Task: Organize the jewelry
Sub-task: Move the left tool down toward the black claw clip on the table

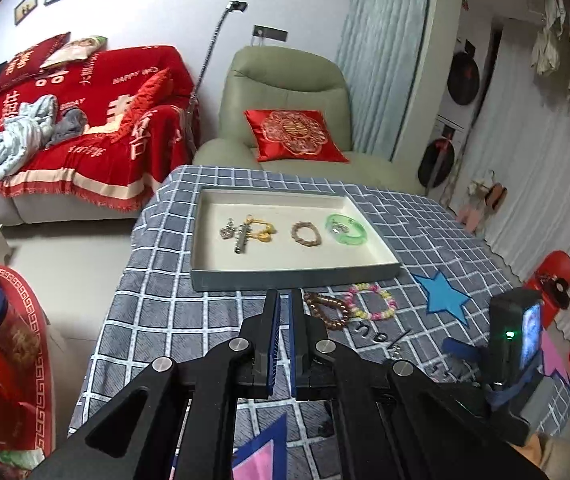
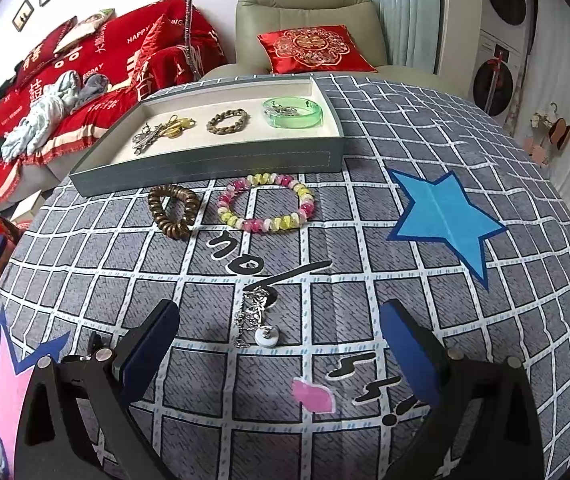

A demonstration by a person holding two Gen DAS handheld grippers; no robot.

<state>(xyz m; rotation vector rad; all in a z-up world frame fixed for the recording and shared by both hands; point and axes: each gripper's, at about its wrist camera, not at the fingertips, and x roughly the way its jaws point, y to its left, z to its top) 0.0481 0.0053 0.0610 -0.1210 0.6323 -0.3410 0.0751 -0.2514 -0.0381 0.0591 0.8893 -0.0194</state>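
Silver necklace (image 2: 256, 320) between spread right tool (image 2: 279, 326) fingers; left tool (image 1: 284, 296) pressed together, empty.

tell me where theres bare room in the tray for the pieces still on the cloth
Free in the tray: the strip along its near wall, the back strip behind the row, and the far-left end beside the silver and gold charms. The middle row is crowded: charms, brown bracelet, green bangle. The right gripper is open over the silver necklace.

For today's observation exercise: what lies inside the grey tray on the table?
Inside the tray lie a silver and gold cluster of trinkets, a brown braided bracelet and a green bangle. Something silvery sits inside the bangle; its details are unclear.
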